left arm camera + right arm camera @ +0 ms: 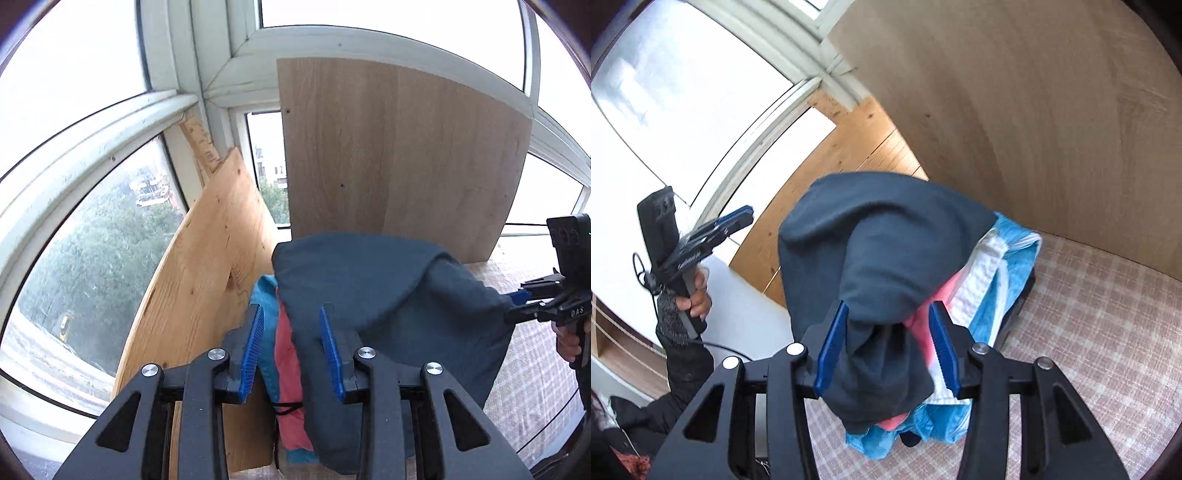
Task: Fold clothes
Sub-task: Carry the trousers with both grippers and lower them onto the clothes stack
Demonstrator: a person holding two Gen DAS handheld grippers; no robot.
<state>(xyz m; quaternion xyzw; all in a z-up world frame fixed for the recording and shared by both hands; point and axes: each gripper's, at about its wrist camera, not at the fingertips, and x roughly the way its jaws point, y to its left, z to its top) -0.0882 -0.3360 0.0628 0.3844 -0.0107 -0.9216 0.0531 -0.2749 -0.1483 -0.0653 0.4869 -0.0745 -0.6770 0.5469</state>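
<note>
A dark blue-grey garment [369, 280] is draped over a pile of folded clothes, with pink cloth [286, 354] and light blue cloth [266, 291] showing under it. My left gripper [291, 308] is open just in front of the pile's left side, with nothing pinched. In the right wrist view a hanging fold of the dark garment [879, 236] lies between the jaws of my right gripper [888, 304]. It brushes the left pad, while the right pad stands apart from it. The right gripper [519, 299] sits at the garment's right corner. The left gripper [744, 216] hovers off to the left.
A pale wood panel [399, 155] stands right behind the pile and a pine board [207, 266] leans at its left, against the window [92, 240]. The pile rests on a checked tablecloth [1089, 332]. A gloved hand [698, 299] holds the left gripper's handle.
</note>
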